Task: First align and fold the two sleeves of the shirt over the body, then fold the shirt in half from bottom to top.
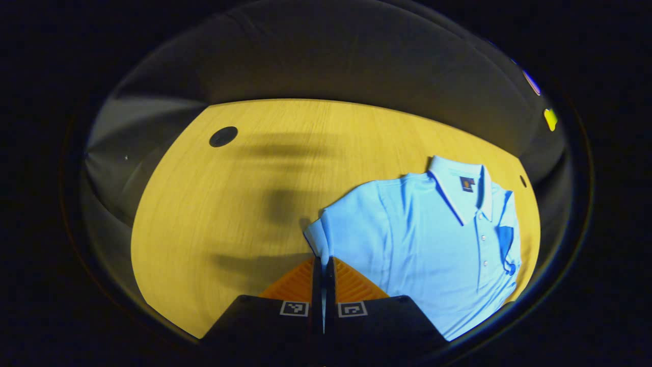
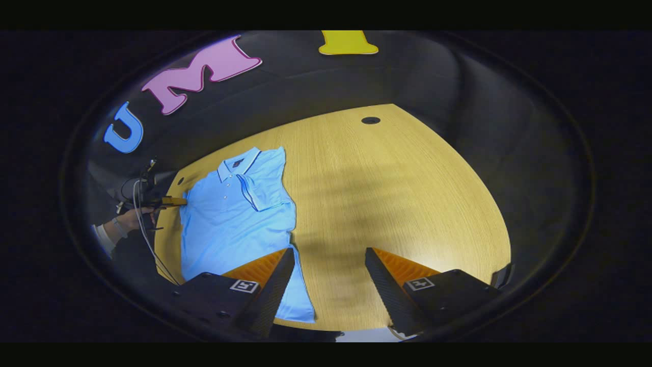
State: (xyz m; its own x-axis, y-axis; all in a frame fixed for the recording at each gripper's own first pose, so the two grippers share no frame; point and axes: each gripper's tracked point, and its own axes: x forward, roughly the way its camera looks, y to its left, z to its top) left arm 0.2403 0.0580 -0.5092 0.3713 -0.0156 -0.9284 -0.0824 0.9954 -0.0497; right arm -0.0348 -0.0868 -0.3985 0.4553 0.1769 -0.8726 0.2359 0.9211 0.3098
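Note:
A light blue polo shirt [image 1: 423, 239] lies face up on the wooden table [image 1: 229, 204], collar away from me. One short sleeve [image 1: 507, 239] is folded over the chest. The other sleeve [image 1: 317, 237] sticks out, and its hem runs in between the fingertips of my left gripper [image 1: 323, 262], which is shut on it. In the right gripper view the shirt [image 2: 229, 224] lies at the left, its folded sleeve [image 2: 262, 191] on top. My right gripper [image 2: 328, 252] stands open above the table beside the shirt's lower edge, holding nothing. The left gripper [image 2: 175, 201] shows far off at the shirt's side.
A round dark hole [image 1: 223, 136] is set in the table's far part, and a smaller one [image 1: 523, 181] lies near the collar. A person's hand [image 2: 127, 219] with cables holds the left gripper. Bare wood [image 2: 407, 204] stretches to the right of the shirt.

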